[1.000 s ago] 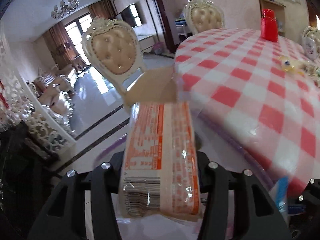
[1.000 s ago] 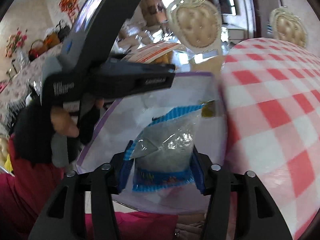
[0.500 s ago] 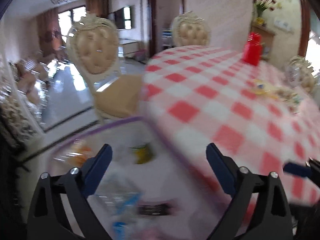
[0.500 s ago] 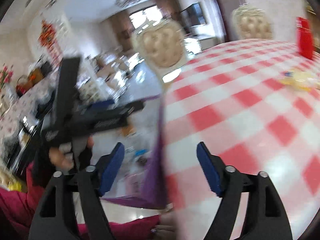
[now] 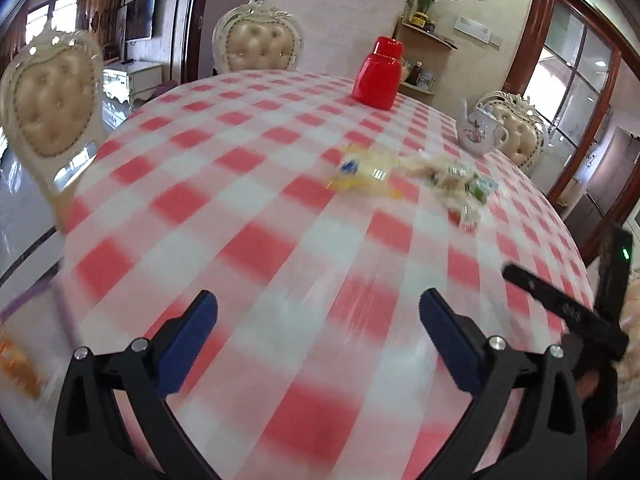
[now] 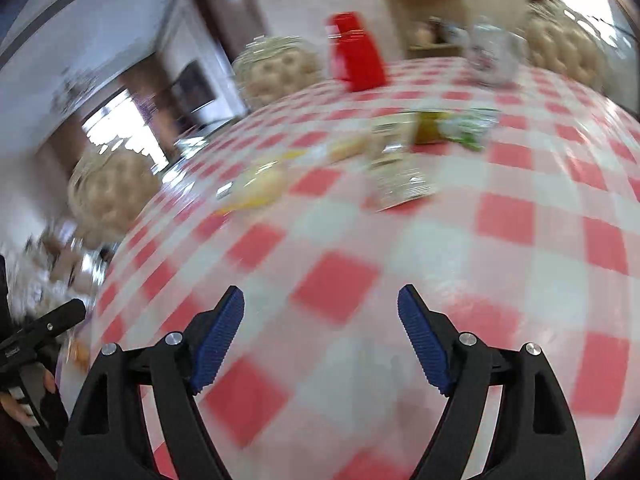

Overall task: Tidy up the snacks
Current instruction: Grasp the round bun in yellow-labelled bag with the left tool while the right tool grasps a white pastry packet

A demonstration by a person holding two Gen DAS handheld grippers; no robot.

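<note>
Snack packets (image 5: 460,184) beyond open checked tablecloth (image 5: 280,240)

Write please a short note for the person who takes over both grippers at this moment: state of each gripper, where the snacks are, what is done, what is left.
Left gripper: jaws opening, nothing between them, above the checked tablecloth.
Right gripper: open, empty, also above the cloth.
Snacks: a yellowish packet and a small heap of wrapped snacks lie loose mid-table, in front of the red jar and the teapot. The purple-edged bag, with something orange inside, sits at the table's near left edge.
Done: some snacks seem already bagged.
Left: pick up the loose packets and put them in the bag.
</note>
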